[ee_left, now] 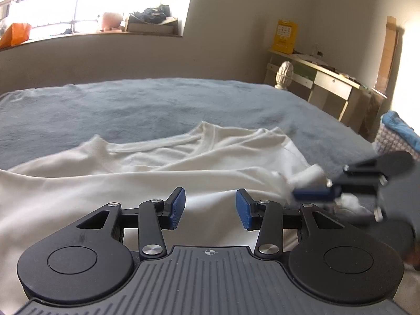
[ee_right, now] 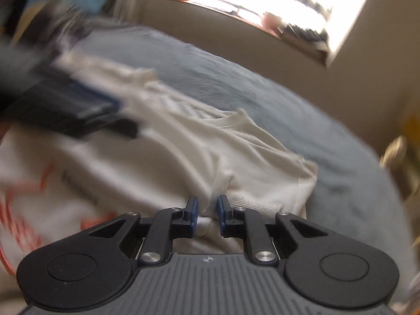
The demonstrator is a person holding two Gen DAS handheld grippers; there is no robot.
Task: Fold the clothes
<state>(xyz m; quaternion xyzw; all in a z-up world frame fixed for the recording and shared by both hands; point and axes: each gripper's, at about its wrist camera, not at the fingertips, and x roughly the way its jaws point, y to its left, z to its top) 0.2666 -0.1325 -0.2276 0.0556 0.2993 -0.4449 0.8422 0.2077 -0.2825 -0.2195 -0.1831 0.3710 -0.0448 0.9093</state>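
Presently the right gripper (ee_right: 207, 210) pinched the white T-shirt's (ee_left: 157, 173) sleeve; the left gripper (ee_left: 210, 207) hung spread; sleeve should be drawn evenly.

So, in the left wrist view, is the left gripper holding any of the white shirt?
No: the left gripper has its jaws wide apart above the white shirt, with nothing between them.

Beyond the white shirt (ee_left: 147, 168), the grey blanket (ee_left: 131, 105) lies bare to the bed's far edge, open for passage. At its far right corner a white finial (ee_left: 284, 74) and cabinet (ee_left: 328, 86) crowd in; the right gripper (ee_left: 312, 193), seemingly bunching cloth, blocks the right edge.
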